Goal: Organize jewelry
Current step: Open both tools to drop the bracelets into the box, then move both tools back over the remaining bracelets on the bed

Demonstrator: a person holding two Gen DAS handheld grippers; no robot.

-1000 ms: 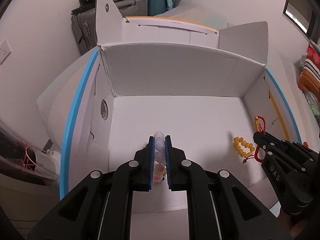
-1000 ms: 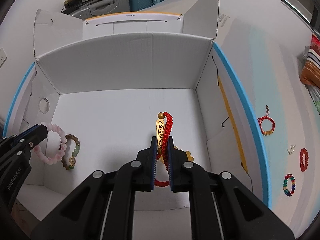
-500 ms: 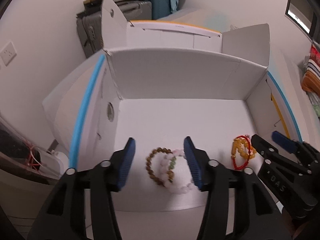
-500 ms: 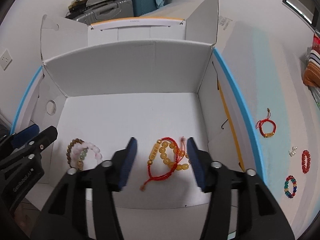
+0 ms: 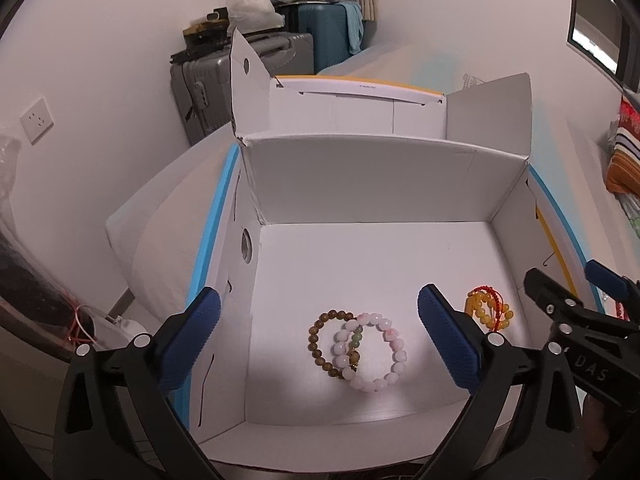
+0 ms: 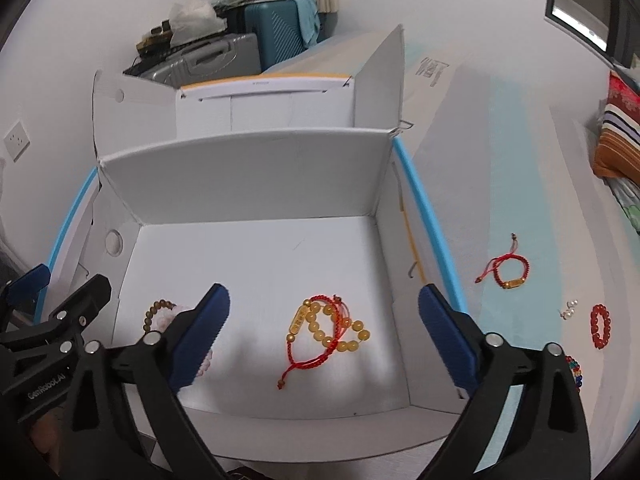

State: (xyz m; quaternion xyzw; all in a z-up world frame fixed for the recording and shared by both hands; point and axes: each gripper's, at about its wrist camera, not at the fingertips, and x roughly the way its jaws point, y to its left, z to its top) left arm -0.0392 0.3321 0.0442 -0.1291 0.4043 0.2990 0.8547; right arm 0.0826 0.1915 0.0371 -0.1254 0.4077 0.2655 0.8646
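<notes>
An open white cardboard box (image 5: pixel 360 176) (image 6: pixel 256 172) holds jewelry. A pink bead bracelet (image 5: pixel 394 356) overlaps a brown-and-green bead bracelet (image 5: pixel 320 344) on its floor at the left. A red cord bracelet with a gold bar (image 6: pixel 298 322) lies over a yellow bead bracelet (image 6: pixel 348 342) (image 5: pixel 486 314) at the right. My left gripper (image 5: pixel 318 338) is open and empty above the pink and brown bracelets. My right gripper (image 6: pixel 324 336) is open and empty above the red and yellow ones.
On the table right of the box lie a red cord bracelet (image 6: pixel 510 276), small pearl earrings (image 6: pixel 570 309), a red bead bracelet (image 6: pixel 600 326) and a multicolour bead bracelet (image 6: pixel 576 370). Suitcases (image 5: pixel 256 76) stand behind. The box flaps stand up at the back.
Both grippers opened and let go of their bracelets, which now lie on the box floor. Both grippers have since pulled back and up.
</notes>
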